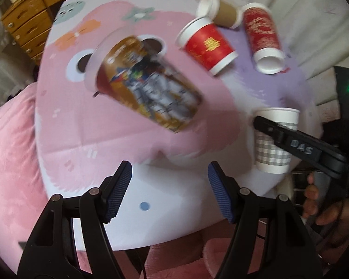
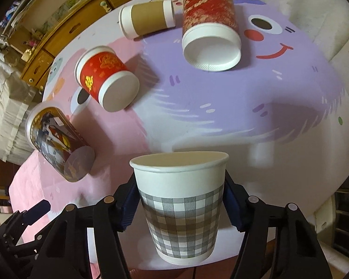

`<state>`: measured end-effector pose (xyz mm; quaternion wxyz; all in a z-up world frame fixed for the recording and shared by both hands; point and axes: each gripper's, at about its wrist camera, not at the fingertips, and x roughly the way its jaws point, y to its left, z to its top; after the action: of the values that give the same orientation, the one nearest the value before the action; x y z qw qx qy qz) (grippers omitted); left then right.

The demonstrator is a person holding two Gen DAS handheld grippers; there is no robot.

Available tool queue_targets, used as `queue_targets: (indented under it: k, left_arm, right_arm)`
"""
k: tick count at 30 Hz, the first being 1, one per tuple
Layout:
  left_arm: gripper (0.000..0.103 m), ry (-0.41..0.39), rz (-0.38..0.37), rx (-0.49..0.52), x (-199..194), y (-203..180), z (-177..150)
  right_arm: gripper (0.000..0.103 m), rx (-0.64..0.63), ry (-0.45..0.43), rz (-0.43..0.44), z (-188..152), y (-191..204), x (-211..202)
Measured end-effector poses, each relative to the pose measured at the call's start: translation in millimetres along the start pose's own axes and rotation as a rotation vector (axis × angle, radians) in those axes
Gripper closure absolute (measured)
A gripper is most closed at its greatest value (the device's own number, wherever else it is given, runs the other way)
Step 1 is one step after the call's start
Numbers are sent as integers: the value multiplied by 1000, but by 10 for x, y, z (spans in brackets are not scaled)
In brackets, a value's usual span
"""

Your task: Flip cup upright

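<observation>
Through your left wrist camera, your left gripper [image 1: 169, 186] is spread wide and holds nothing, short of a picture-printed cup [image 1: 146, 83] lying on its side. Through your right wrist camera, your right gripper [image 2: 181, 207] clasps the grey plaid paper cup [image 2: 181, 207] upright, mouth up, at the near edge of the table [image 2: 290, 116].

Black plastic left tool [image 1: 169, 190] and right tool [image 2: 181, 207], ribbed blue pads [image 1: 118, 193], brass-coloured rivets, white "DAS" lettering.

Light: soft, even, indoor; no glare.
Blur: left wrist view motion-smeared ahead of left gripper [image 1: 169, 190]; right view sharper.
Shadows: soft, beside lying cups.
Edges: heavy fisheye bend, dark corner vignette.
</observation>
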<state>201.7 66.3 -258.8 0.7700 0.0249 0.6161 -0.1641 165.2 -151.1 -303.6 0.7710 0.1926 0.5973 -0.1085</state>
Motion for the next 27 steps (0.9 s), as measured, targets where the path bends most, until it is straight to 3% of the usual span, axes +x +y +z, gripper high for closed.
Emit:
queue_targets:
  k: [4,6,12,14,22,27]
  left_arm:
    - [38,-56,-34,15,-139,-49,65]
    - [38,-72,-33,32,-203,-71,80]
    - [38,-98,-45,50,-339,-52,-13]
    - [38,-99,-33,53,-370,-28,-72]
    - [38,-148,8,9,-505,172,-306]
    - [38,-201,-10,7,-675,215,-403]
  right_arm:
    - [41,-33,-94,-2,-2,-19,-183]
    - [42,-81,-187,3,-22,25,-300]
    - [42,-274,-638,93,-382,113,-694]
    - [42,-333,-731,83,-484,173,-719]
    - [42,-366,-799,59,-674,298,-416]
    - [41,-331,-769,57,-696,253,-252]
